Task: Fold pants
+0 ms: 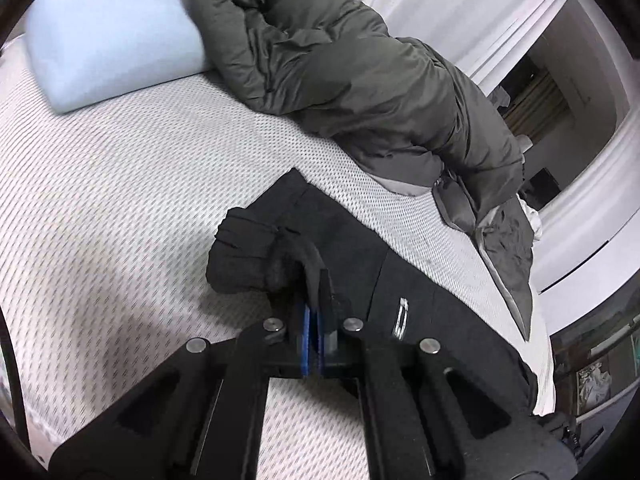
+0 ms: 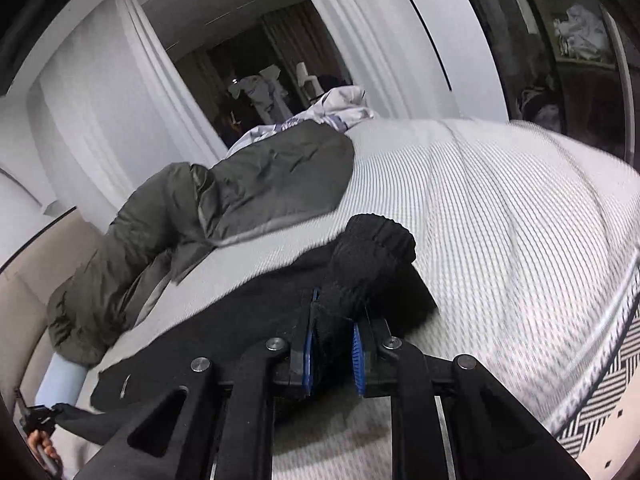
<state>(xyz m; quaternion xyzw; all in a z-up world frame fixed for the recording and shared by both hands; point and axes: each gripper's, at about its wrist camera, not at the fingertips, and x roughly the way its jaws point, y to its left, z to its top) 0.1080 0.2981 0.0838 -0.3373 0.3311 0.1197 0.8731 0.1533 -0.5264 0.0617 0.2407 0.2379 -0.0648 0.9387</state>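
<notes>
Low in the left wrist view, the left gripper (image 1: 316,308) has its blue-padded fingers (image 1: 307,332) pressed nearly together on a bunched ribbed cuff of the black pants (image 1: 420,280). The black linkage fills the bottom of the frame and covers whatever cloth lies beneath it. The cuff bulges up and to the left of the fingertips, while the rest of the pants runs away to the lower right, where it is cut off by the frame's dark edge; a small pale mark shows on the fabric just right of the fingers. Beyond, the white textured mattress (image 1: 120,184) spreads across the left, a dark grey-green jacket (image 1: 360,80) lies heaped across the upper centre, and a pale blue pillow (image 1: 112,40) sits at upper left, touching the jacket.

At the bottom centre of the right wrist view, the right gripper (image 2: 334,344) has its blue pads (image 2: 358,354) clamped on a thick roll of the pants (image 2: 240,320), slightly apart because of the cloth's bulk. The other ribbed cuff rises just above and right of the fingertips; the body of the pants stretches left, its lower edge hidden behind the linkage. The mattress (image 2: 500,208) fills the right, the jacket (image 2: 272,176) lies at centre left, and a pale printed cloth (image 2: 344,104) sits behind it. The dim room past the curtains is hard to make out.
</notes>
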